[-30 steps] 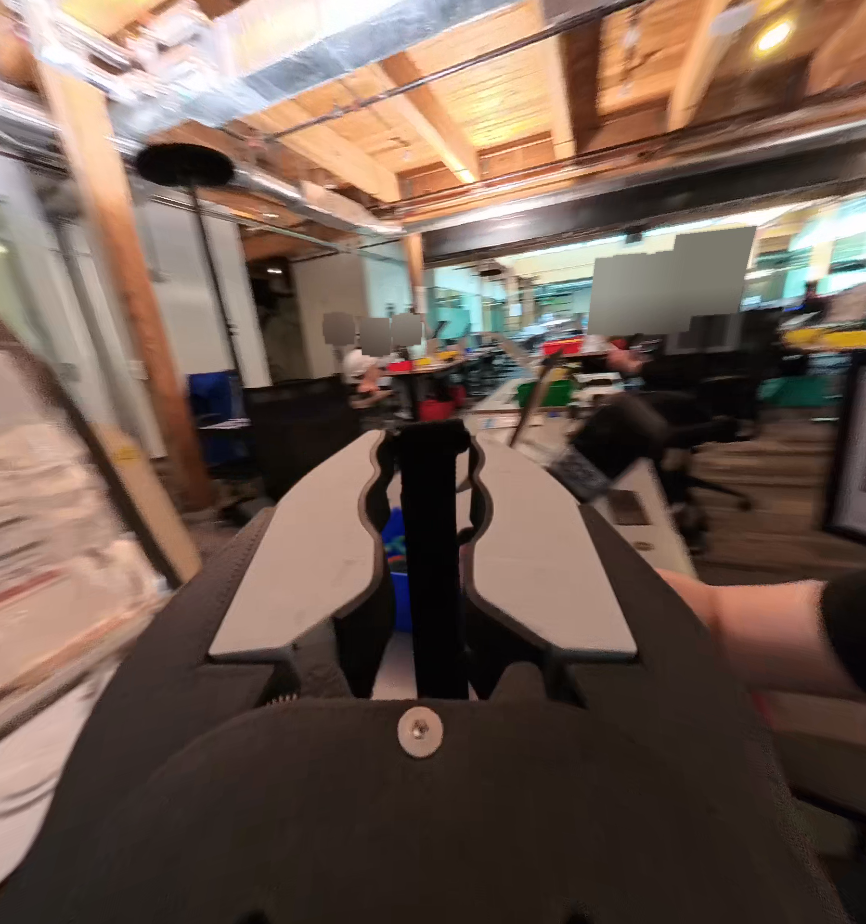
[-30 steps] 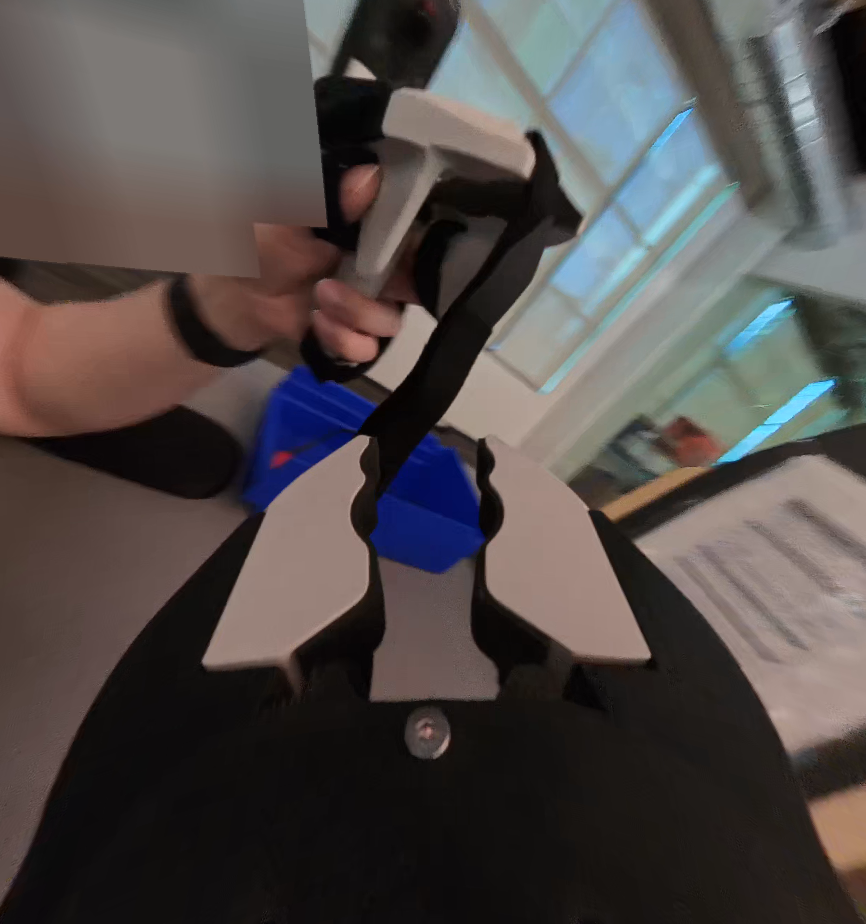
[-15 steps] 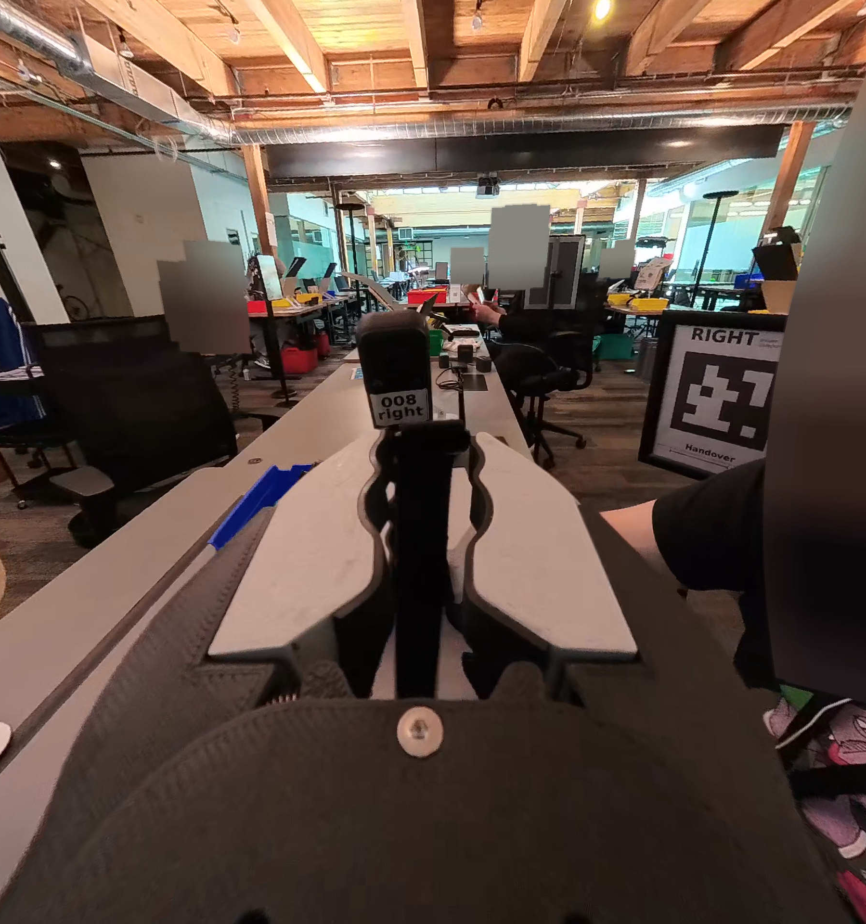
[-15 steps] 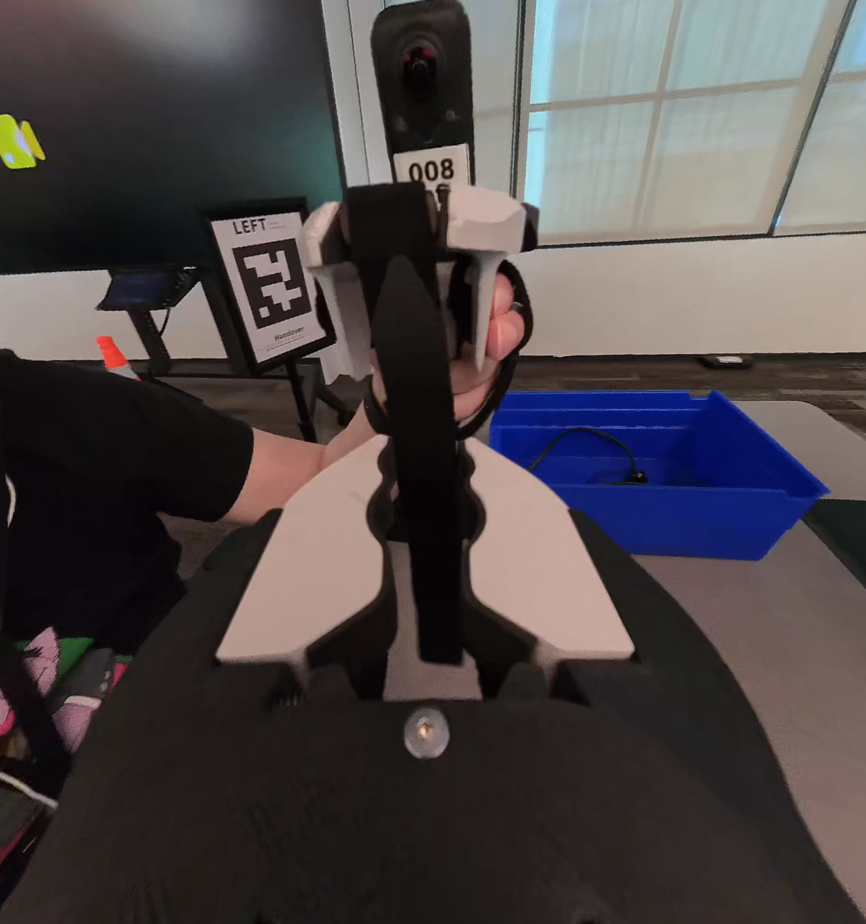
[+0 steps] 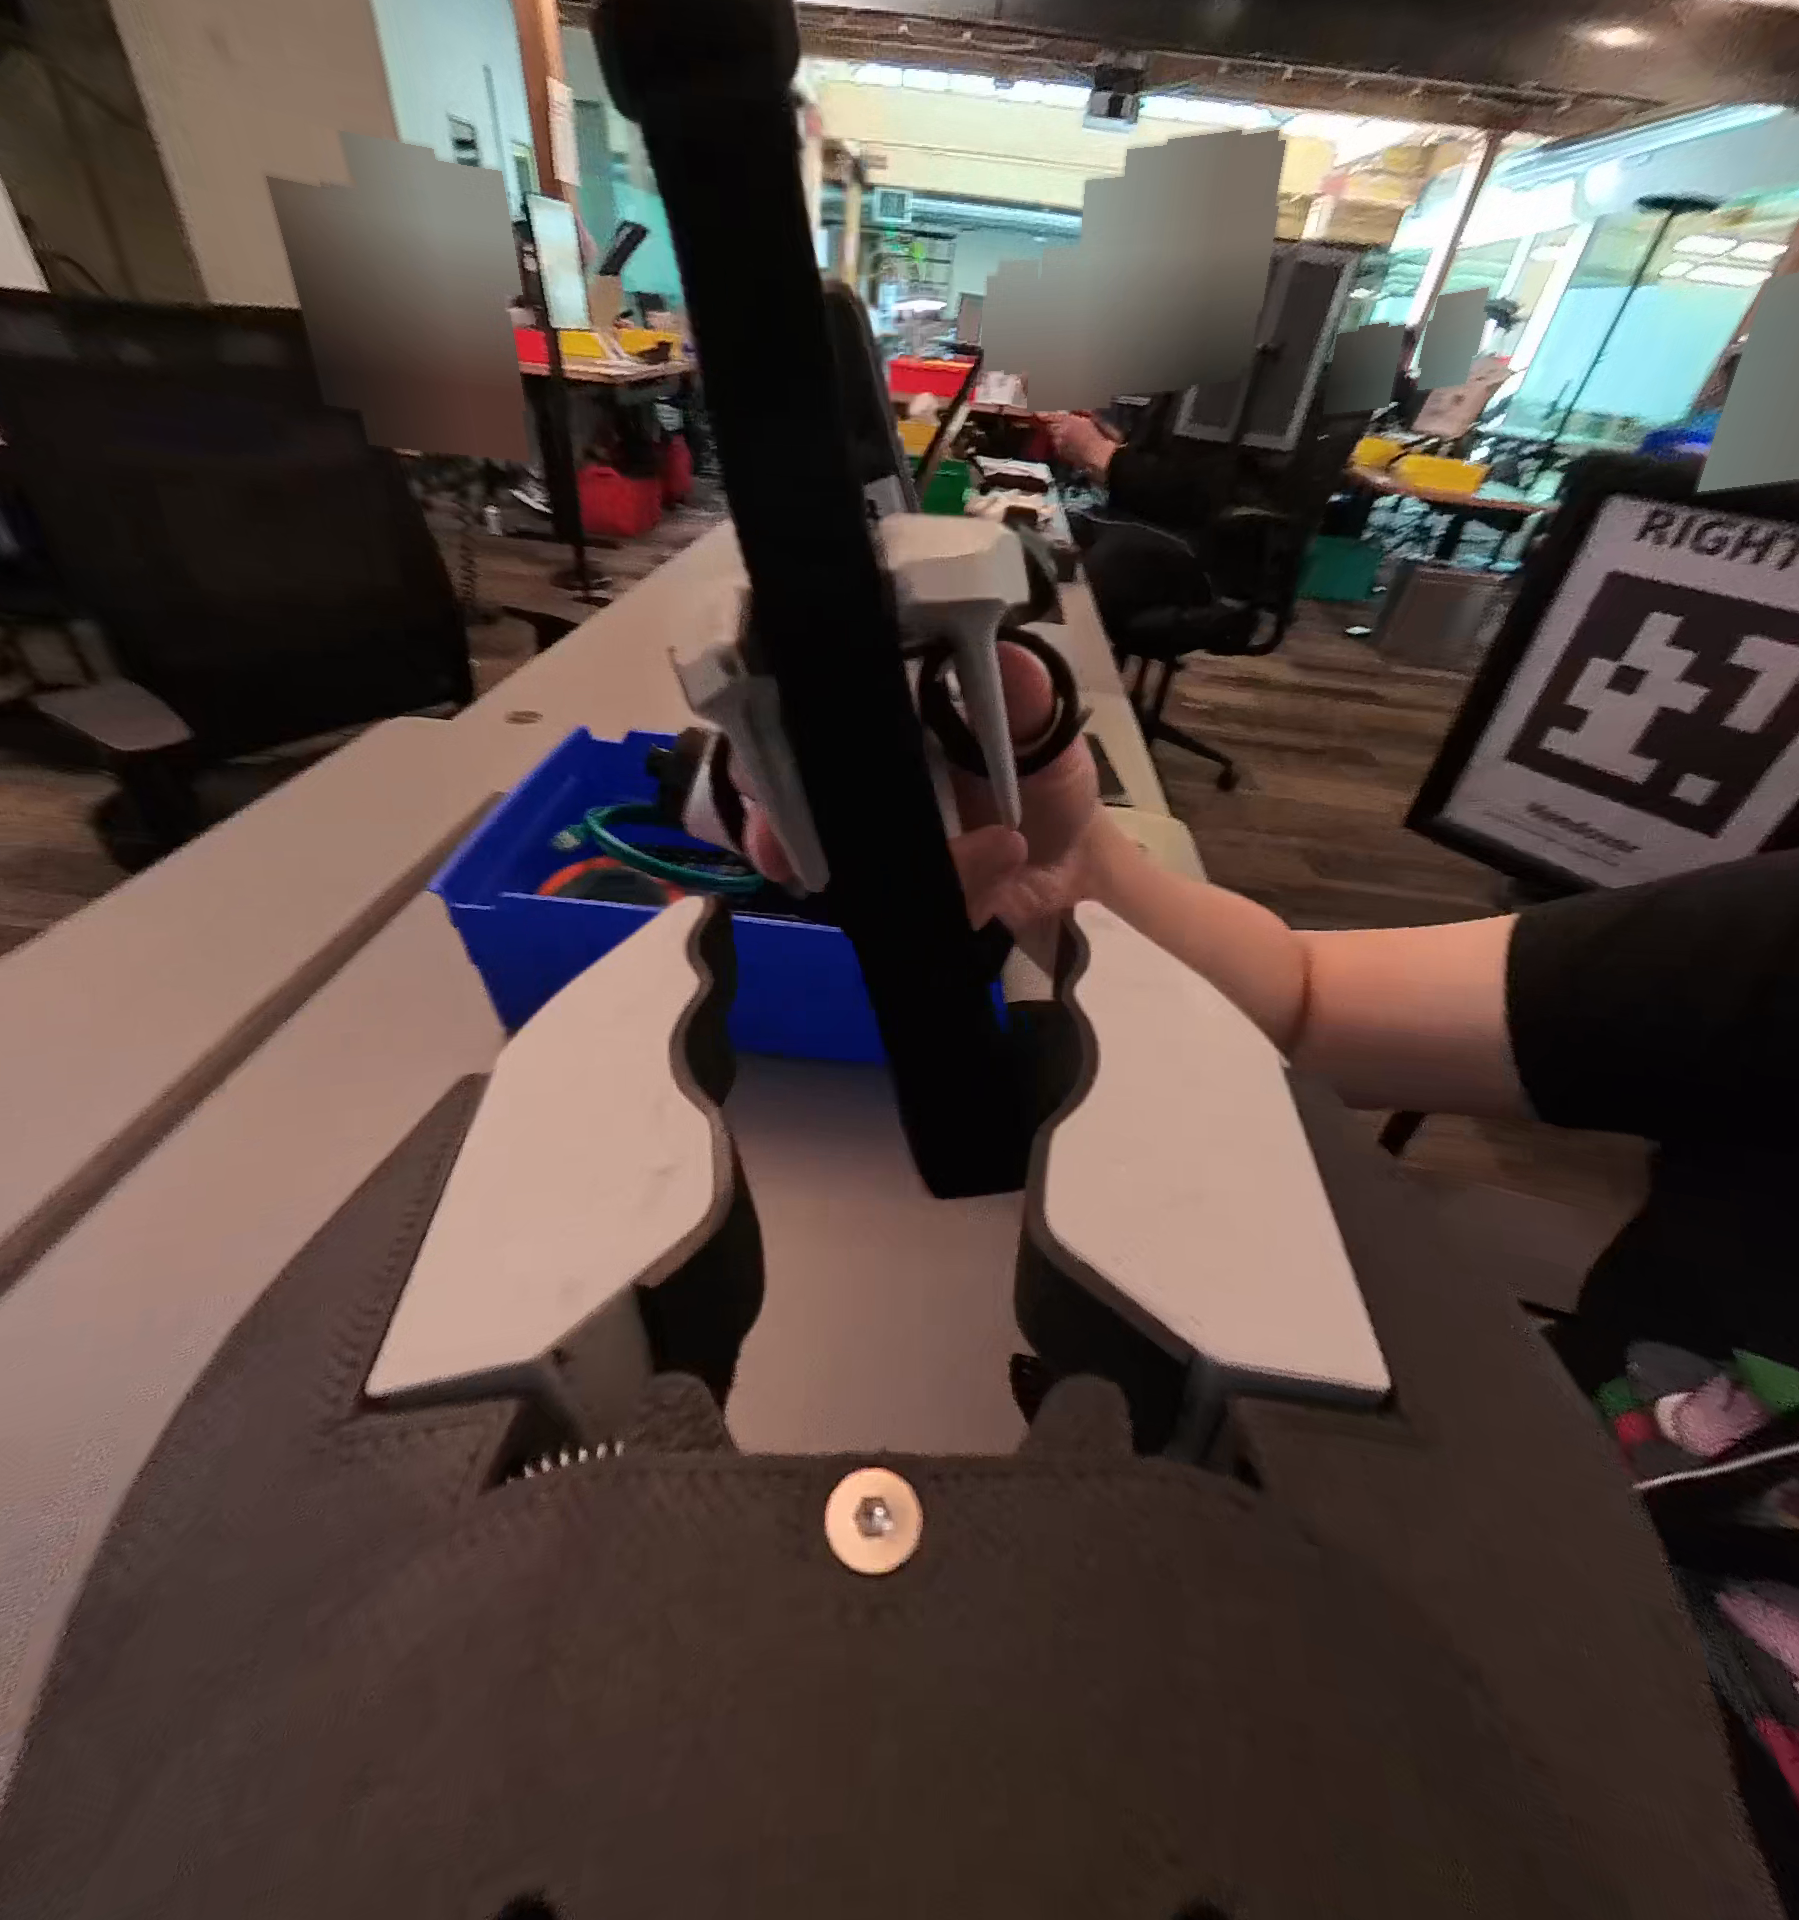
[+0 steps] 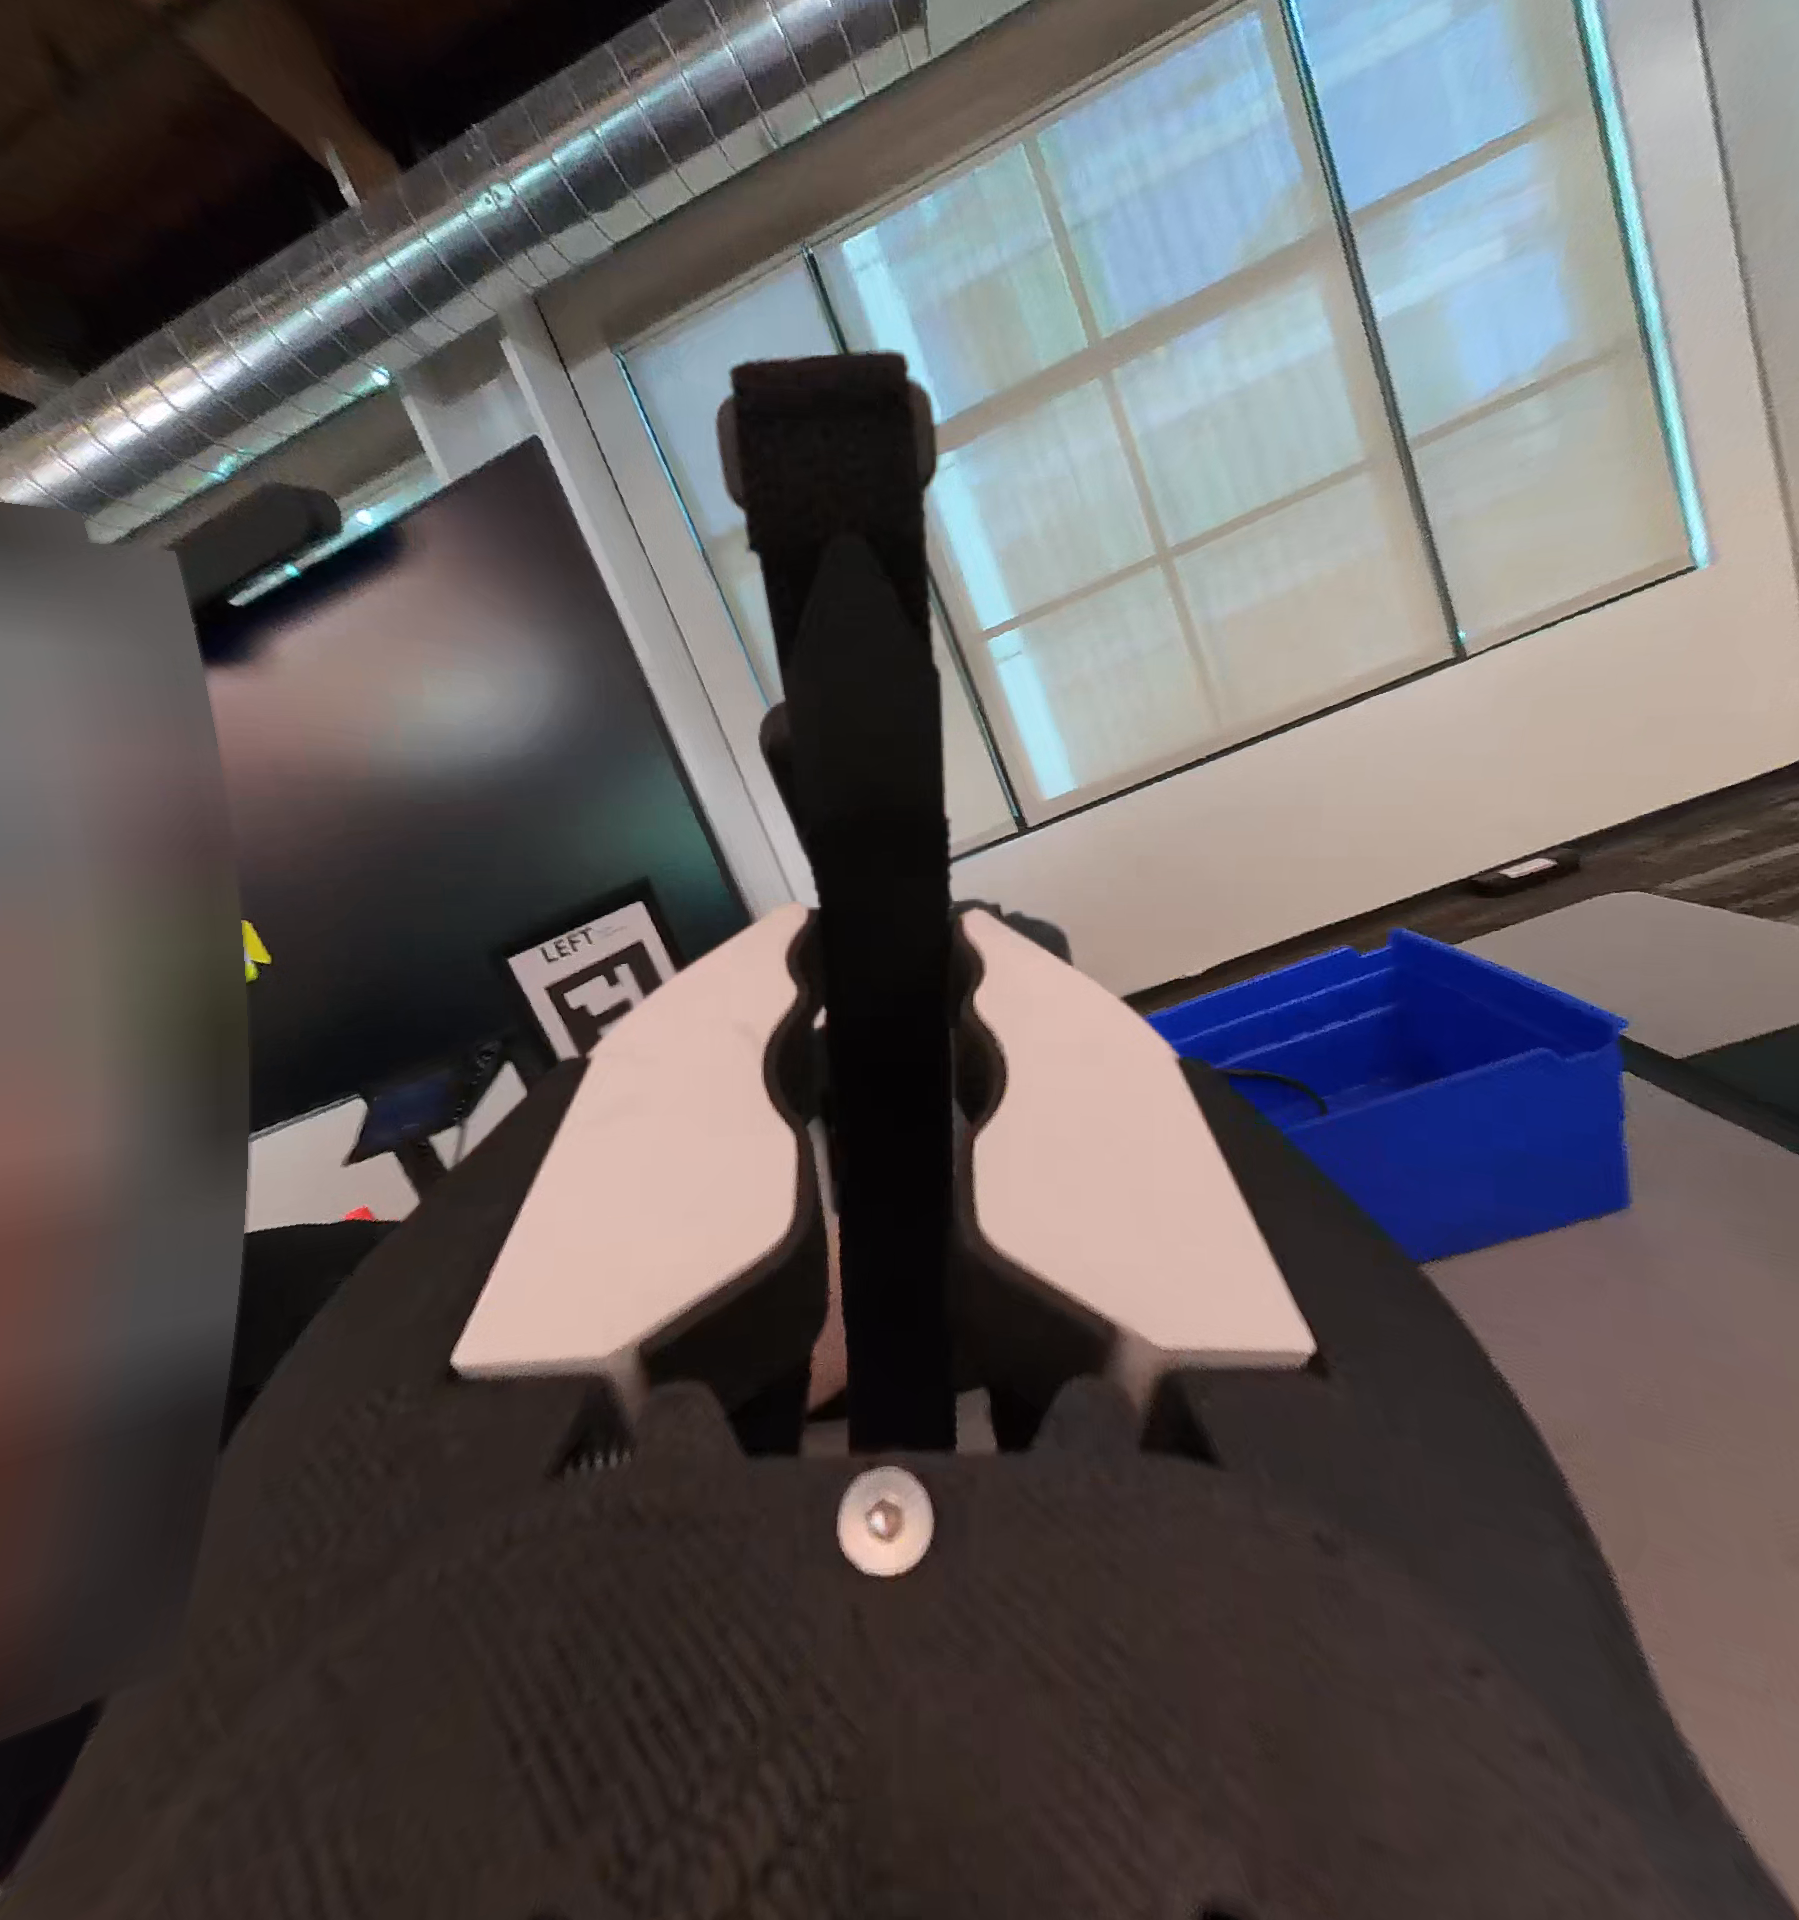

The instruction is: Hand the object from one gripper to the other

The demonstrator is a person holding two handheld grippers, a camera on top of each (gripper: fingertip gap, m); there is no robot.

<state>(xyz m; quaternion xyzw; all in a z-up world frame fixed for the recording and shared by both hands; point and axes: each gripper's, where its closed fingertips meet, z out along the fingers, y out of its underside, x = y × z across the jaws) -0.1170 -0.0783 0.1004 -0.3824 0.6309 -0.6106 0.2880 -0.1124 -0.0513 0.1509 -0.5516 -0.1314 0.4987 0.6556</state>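
Note:
The object is a long black strap (image 5: 822, 623). In the left wrist view my left gripper (image 5: 890, 925) is open; the strap's lower end hangs between its fingers, close to the right-hand one. Farther off, the right gripper's grey fingers (image 5: 952, 582) clamp the strap higher up, with a person's hand (image 5: 1040, 862) on that gripper. In the right wrist view my right gripper (image 6: 884, 925) is shut on the strap (image 6: 853, 727), which runs between the jaws and stands up past the fingertips, its top end folded over.
A blue bin (image 5: 614, 935) with cables in it stands on the grey table (image 5: 199, 987) just beyond the left gripper; it also shows at the right of the right wrist view (image 6: 1446, 1122). Framed marker signs stand at the right (image 5: 1684, 707) and behind (image 6: 594, 977). The gap from one gripper's tips to the other's is roughly 5 cm.
My left gripper has opened and let go of the strap. My right gripper stays shut on it and has tilted upward; half a second ago both held it.

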